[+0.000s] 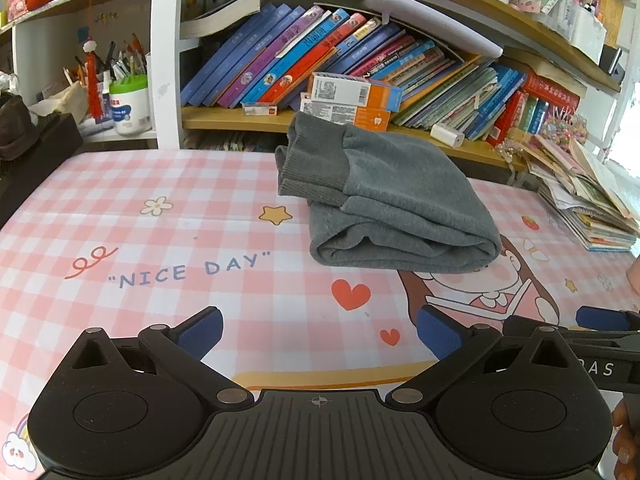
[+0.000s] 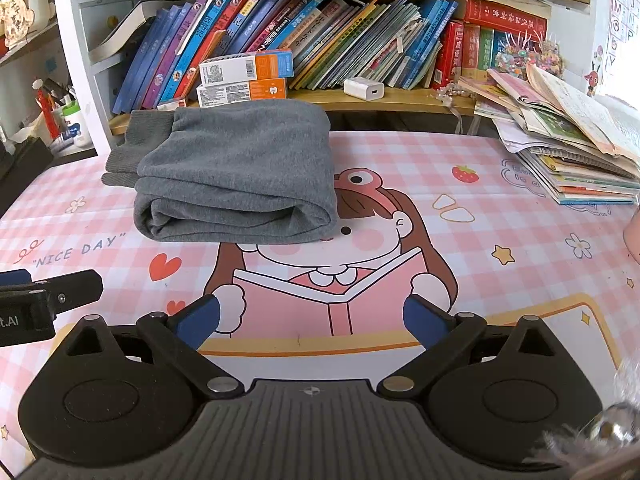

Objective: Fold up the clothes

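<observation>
- Pink-and-white checked cloth covers the desk (image 2: 460,168), which sits in front of a wooden bookshelf (image 2: 400,98) packed with leaning books.
- One grey garment (image 2: 240,176) lies folded into a thick bundle on the far middle of the desk, over the top of a printed cartoon girl (image 2: 360,240) reading a pink book.
- Its long axis runs roughly left to right in the right wrist view; the ribbed cuffs (image 2: 136,136) point left and toward the shelf, and the rolled fold edge faces the cameras.
- From the left wrist view the same garment (image 1: 384,200) sits right of centre, with the cuffs (image 1: 304,160) at its far left end.
- Printed on the cloth left of the garment is "NICE DAY" (image 1: 192,270), beside a red heart (image 1: 351,294) and a yellow star (image 1: 275,214).
- Two orange-and-white boxes (image 2: 244,78) are stacked on the shelf just behind the garment; their label text is too small to read.
- One white charger block (image 2: 364,89) rests on the shelf to the right of them.
- One pile of magazines and booklets (image 2: 568,152) slumps at the desk's right edge.
- Left gripper (image 1: 320,330) hovers low over the near desk, fingers spread wide apart, holding nothing, well short of the garment.
- Right gripper (image 2: 312,318) is likewise spread apart and empty over the cartoon's book, just beside the left one.
</observation>
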A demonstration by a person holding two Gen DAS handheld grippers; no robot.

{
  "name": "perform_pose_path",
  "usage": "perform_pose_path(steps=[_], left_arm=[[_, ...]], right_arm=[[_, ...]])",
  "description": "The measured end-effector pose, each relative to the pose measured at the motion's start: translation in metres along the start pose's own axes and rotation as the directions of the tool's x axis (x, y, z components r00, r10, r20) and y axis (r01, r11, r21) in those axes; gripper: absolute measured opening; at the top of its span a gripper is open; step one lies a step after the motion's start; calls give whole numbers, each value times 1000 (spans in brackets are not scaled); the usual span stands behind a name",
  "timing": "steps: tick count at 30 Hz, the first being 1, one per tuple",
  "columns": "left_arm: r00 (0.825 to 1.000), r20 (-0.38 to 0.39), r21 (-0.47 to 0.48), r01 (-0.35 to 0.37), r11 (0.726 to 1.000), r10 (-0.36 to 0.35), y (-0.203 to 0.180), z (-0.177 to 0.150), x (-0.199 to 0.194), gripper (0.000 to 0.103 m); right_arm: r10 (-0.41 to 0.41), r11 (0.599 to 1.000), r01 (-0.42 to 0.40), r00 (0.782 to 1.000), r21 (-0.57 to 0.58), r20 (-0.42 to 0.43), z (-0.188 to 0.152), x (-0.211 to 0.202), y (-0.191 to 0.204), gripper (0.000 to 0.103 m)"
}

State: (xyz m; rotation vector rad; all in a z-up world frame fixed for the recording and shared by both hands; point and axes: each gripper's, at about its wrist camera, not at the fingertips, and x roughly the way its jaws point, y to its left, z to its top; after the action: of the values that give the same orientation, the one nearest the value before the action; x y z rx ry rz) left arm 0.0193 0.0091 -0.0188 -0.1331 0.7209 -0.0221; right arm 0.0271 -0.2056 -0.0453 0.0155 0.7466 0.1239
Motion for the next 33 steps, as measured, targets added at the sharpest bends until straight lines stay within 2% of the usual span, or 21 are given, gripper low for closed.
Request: perform_pose_path(steps=[33], left_arm=[[999, -18, 16, 29, 999, -28, -2, -2, 3, 103]], right_arm=[[2, 1000, -2, 1000, 1, -26, -1, 6, 0, 99]])
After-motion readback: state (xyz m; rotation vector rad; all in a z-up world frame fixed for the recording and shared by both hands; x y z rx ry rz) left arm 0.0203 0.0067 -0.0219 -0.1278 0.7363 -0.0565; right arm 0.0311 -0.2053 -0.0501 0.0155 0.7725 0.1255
